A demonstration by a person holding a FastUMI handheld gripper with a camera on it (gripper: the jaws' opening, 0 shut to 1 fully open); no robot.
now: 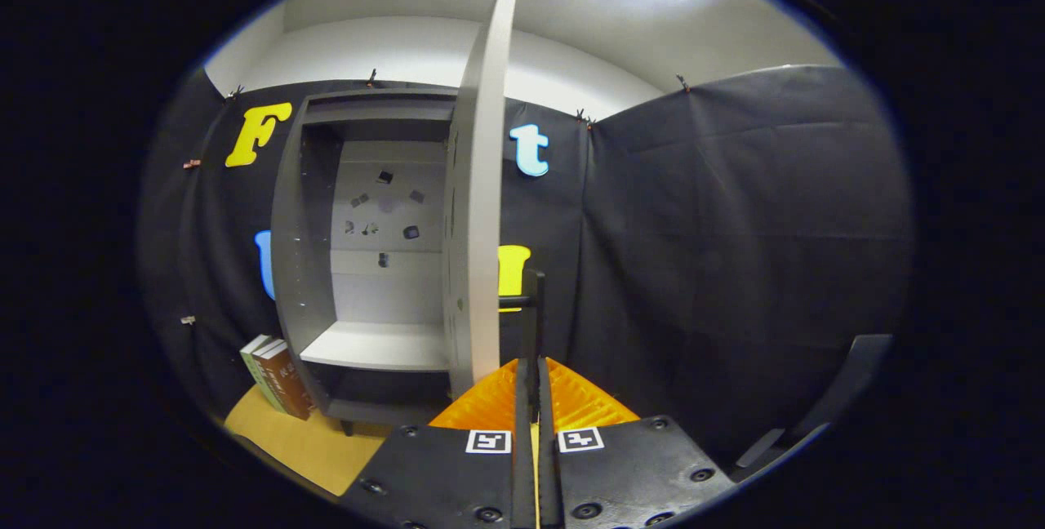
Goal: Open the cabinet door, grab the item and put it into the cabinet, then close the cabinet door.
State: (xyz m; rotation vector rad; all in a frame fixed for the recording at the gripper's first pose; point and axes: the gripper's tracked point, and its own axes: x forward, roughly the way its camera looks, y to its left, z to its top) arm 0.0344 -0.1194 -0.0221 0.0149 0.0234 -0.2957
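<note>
The cabinet (371,268) stands against the booth's black cloth wall with its door (482,202) swung open, edge-on just ahead of the claw (532,325). The claw's fingers are pressed together on the dark handle (516,300) at the door's outer edge, gripping it. Inside, a pale shelf (375,345) crosses the lower part, and small dark marks dot the back panel. Two books (277,378) lean against the cabinet's left side, standing on the tan surface (310,443).
</note>
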